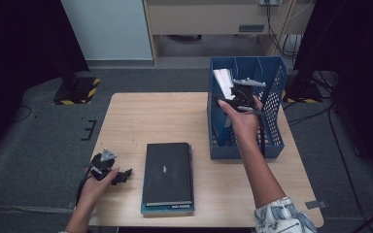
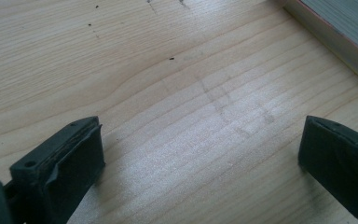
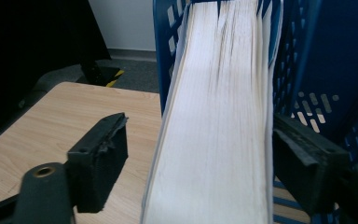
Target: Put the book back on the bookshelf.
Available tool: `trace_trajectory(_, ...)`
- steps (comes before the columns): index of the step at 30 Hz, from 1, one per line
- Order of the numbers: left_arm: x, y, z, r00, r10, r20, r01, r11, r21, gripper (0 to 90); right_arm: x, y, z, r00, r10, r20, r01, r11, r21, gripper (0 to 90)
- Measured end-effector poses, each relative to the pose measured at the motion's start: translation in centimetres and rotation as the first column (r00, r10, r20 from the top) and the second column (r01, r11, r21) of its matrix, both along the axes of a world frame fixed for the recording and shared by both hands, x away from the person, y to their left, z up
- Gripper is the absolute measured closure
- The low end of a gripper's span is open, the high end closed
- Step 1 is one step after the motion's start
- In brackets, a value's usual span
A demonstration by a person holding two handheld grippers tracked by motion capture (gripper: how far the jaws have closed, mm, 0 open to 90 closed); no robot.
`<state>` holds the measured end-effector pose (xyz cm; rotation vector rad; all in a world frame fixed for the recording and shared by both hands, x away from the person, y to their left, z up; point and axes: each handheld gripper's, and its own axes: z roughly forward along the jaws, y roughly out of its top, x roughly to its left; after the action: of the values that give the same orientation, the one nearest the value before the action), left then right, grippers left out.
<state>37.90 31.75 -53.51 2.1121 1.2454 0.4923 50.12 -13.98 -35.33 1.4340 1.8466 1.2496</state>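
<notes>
Nearest, at 7 o'clock on the wooden table [image 1: 141, 116]: left gripper [image 1: 110, 170] in the left hand [image 1: 97, 187], resting low over bare wood, jaws spread wide with nothing between them. Just to its 3 o'clock, near the front edge: a stack of books [image 1: 168, 177], black cover on top, a teal one beneath, lying flat.

Farther off, toward 2 o'clock: blue file rack [image 1: 272, 97], standing on the table's right side. Inside its left compartment: a thick book [image 3: 219, 116], standing on edge, white page edges facing up. Above the rack: right gripper [image 3: 198, 158] held by the right hand [image 1: 245, 121], jaws wide on either side of that book, left pad clearly apart from the pages, right pad just beside or touching the cover, hard to tell which. No earlier frame to compare.
</notes>
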Motion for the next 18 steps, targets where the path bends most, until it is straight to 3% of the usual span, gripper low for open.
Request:
trace_trajectory(4, 0.0, 0.0, 0.0, 1.0, 0.0, 0.0, 0.0, 1.0, 0.0, 0.0, -0.8, -0.4, -0.4, 0.9994, 0.033, 0.008, -0.033, 0.9994, -0.003, 12.7)
trace_trajectory(7, 0.0, 0.0, 0.0, 1.0, 0.002, 0.0, -0.002, 1.0, 0.0, 0.0, -1.4, -0.7, -0.6, 0.9985, 0.055, 0.004, -0.055, 0.9985, -0.008, 13.9)
trace_trajectory(18, 0.0, 0.0, 0.0, 1.0, 0.003, 0.0, -0.003, 1.0, 0.0, 0.0, -2.8, -0.6, -1.5, 0.9956, 0.092, -0.015, -0.092, 0.9957, -0.013, 37.8)
